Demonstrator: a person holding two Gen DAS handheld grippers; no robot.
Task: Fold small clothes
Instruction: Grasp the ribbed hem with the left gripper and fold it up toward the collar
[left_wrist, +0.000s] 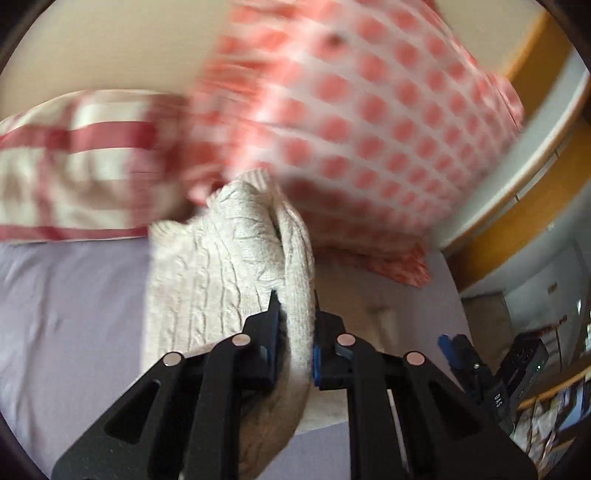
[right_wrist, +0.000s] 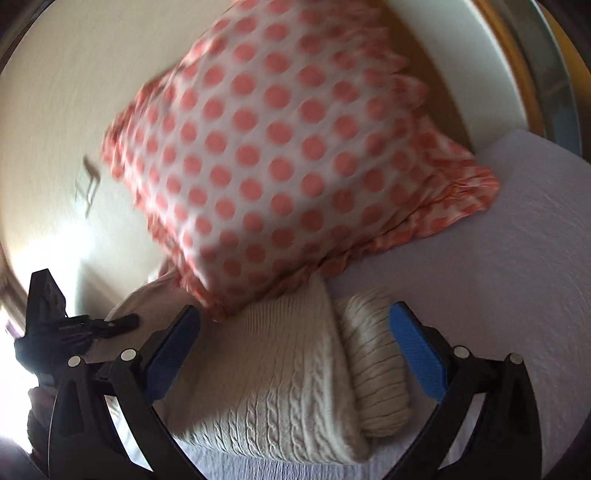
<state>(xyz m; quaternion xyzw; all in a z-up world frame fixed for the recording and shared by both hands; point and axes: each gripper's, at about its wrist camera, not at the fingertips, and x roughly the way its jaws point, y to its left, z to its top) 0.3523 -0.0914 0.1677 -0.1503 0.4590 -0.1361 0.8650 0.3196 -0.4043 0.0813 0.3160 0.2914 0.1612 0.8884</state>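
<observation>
The left gripper (left_wrist: 295, 325) has its jaws pinched narrow on a fold of the cream cable-knit sweater (left_wrist: 229, 266), the fabric squeezed between the two blue pads and bunching up ahead of them. The sweater lies on the lilac bedsheet (left_wrist: 66, 314), with a polka-dot pillow (left_wrist: 369, 122) beyond the jaws and a striped pillow (left_wrist: 74, 155) off to their left. The right gripper (right_wrist: 295, 354) holds its jaws wide apart, nothing between the pads; the sweater (right_wrist: 288, 373) sits in the gap below them, a rolled sleeve (right_wrist: 373, 369) near the right-hand pad, the dotted pillow (right_wrist: 280, 147) just ahead.
</observation>
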